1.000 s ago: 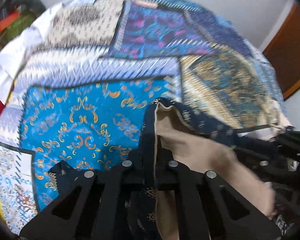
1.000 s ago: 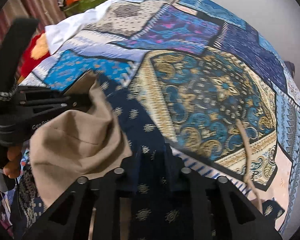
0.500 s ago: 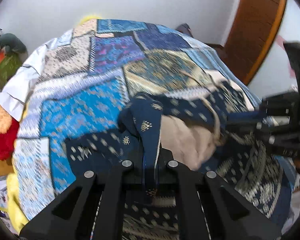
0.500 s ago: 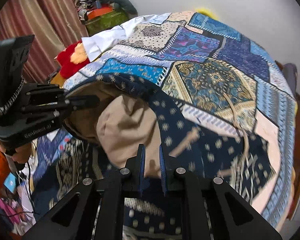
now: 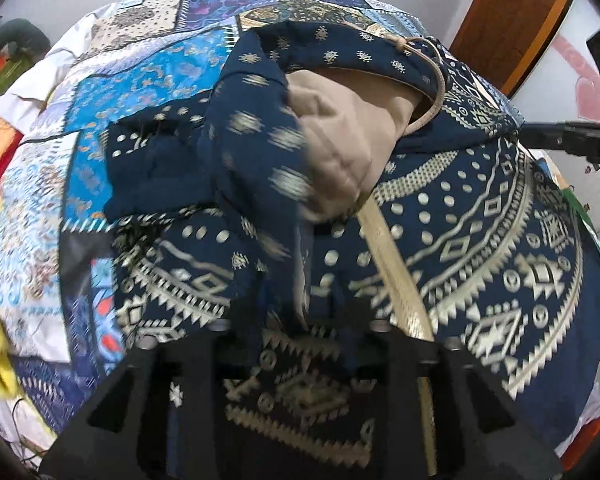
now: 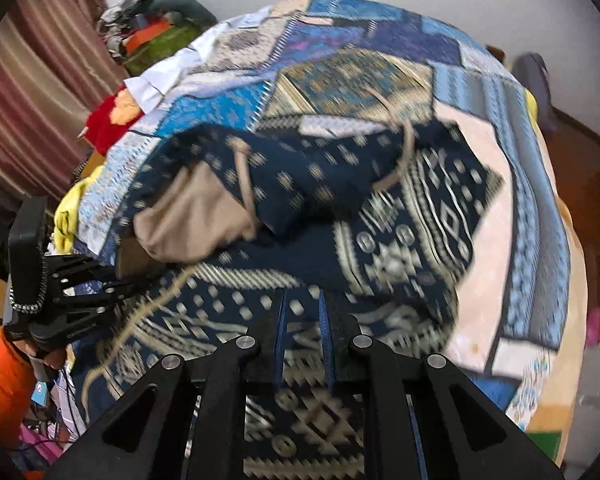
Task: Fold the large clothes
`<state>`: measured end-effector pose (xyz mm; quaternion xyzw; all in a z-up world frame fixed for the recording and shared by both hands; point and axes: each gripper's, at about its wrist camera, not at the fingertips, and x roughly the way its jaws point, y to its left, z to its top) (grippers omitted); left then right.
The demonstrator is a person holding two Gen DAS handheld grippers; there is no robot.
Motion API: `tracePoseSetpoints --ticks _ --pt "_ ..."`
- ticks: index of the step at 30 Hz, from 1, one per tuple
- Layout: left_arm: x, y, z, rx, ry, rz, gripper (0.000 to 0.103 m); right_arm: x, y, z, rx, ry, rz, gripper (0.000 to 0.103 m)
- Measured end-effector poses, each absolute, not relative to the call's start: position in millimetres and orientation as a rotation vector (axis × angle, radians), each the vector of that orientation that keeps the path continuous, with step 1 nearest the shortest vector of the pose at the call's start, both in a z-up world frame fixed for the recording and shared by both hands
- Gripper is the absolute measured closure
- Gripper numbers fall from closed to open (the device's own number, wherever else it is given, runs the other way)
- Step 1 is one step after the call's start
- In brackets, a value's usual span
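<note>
Two grippers are set at the near edge of a navy hooded garment [image 5: 480, 216] printed with pale geometric bands, which is spread over a patchwork bedspread [image 5: 100, 92] with its hood [image 5: 340, 92] turned away from the cameras and its tan lining [image 5: 340, 128] showing. The garment's long axis is judged to run from the near hem toward the hood, straight ahead of both grippers, with a tan drawcord [image 6: 400, 160] looped across the far part. The left gripper [image 5: 300, 304] is seen with dark cloth rising between its fingers, so it is taken to be clamped on a fold of the garment, though motion blur leaves this a judgement. The right gripper [image 6: 302, 336] is seen with its blue-lined fingers drawn close together and a narrow gap between them; patterned cloth shows in that gap, but whether it is pinched or merely lies beneath cannot be told. In the right wrist view the left gripper [image 6: 112, 292] appears off to the left, at the garment's left edge. The hood end is judged to lie about equally far from both. Beyond the bedspread, a striped curtain [image 6: 32, 92] and a clothes pile [image 6: 156, 28] are seen.
</note>
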<state>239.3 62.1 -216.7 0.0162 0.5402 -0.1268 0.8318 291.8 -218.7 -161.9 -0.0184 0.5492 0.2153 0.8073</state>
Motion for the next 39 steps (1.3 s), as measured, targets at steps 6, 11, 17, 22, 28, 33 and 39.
tracePoseSetpoints --ticks 6,11,17,22,28,33,39 --pt "236.0 89.7 -178.9 -0.009 1.089 -0.222 0.028 277.9 -233.0 -174.7 -0.051 1.202 0.425 0.091" --pt "276.0 120.0 -154.2 -0.100 1.037 -0.152 0.024 274.2 -235.6 -170.3 -0.052 1.175 0.409 0.091" --pt "362.0 124.4 -175.1 -0.288 1.115 -0.213 0.024 280.0 -238.6 -164.5 -0.016 1.158 0.408 0.091" --pt "406.1 100.5 -224.1 -0.312 1.281 -0.240 0.047 285.6 -250.1 -165.5 0.024 1.164 0.375 0.091" --pt "381.3 49.3 -197.8 0.002 1.171 -0.234 0.092 289.3 -273.8 -160.9 0.076 1.154 0.327 0.091" --pt "324.4 12.5 -142.0 0.125 1.001 -0.364 0.093 287.0 -281.3 -149.2 0.118 1.127 0.316 0.091" --pt "264.3 -21.4 -130.6 0.195 0.974 -0.492 0.093 273.8 -269.9 -123.6 0.149 1.070 0.359 0.091"
